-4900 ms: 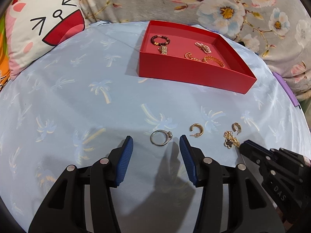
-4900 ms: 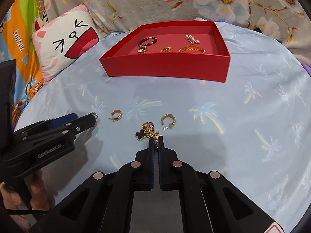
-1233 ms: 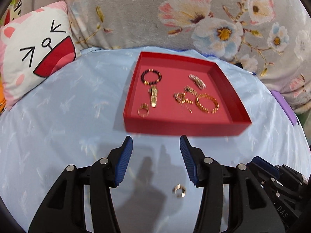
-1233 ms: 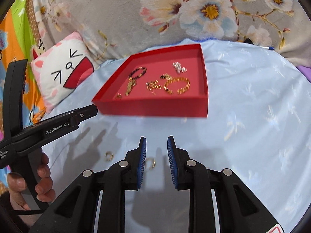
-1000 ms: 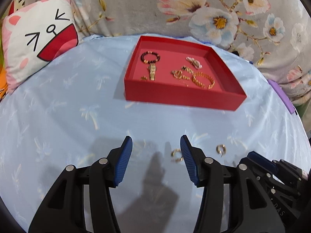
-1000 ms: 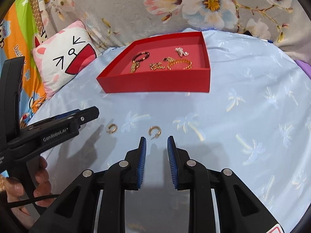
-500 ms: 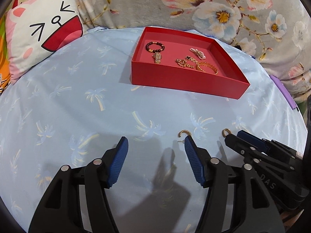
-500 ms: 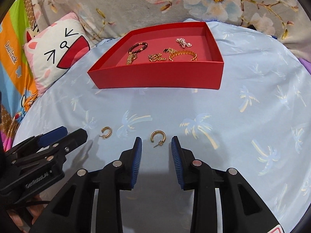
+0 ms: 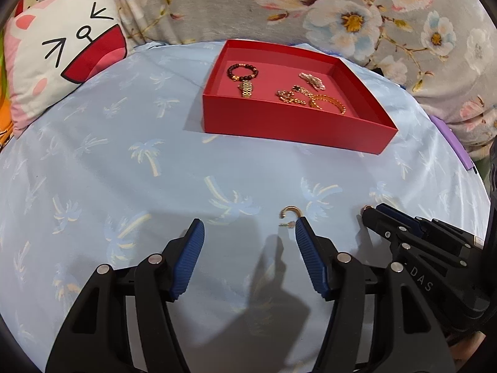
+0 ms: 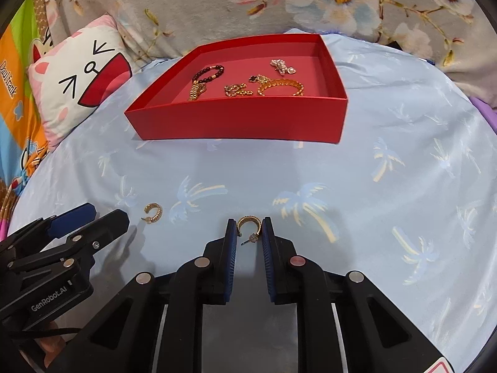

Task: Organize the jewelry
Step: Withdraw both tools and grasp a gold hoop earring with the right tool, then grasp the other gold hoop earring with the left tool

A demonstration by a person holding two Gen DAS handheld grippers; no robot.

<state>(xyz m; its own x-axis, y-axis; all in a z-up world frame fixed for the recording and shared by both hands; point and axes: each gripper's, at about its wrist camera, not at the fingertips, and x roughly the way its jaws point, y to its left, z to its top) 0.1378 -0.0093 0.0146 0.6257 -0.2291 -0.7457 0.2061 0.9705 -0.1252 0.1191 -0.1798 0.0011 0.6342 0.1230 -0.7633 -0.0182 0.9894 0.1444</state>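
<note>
R gripper (image 10: pixel 248 228) tilted down, jaws narrow and just been closing; blue pads (image 10: pixel 230 242) sit against both sides of a small hoop between the tips. L gripper (image 9: pixel 248 233) tilted down too, jaws spread wide, nothing pressed between them; its right pad (image 9: pixel 306 248) is just beside another hoop. The two grippers sit side by side, tips near each other.

**What lay on my blue sheet**

Under me a pale blue palm-print sheet (image 10: pixel 388 143) covered the bed. On it sat a red tray (image 10: pixel 242 121), well back. Nearer me lay two gold hoop earrings, one (image 10: pixel 152 213) to my left, the other (image 10: pixel 248 227) straight ahead. A cat-face pillow (image 10: pixel 80 84) rested at the sheet's far-left edge.
</note>
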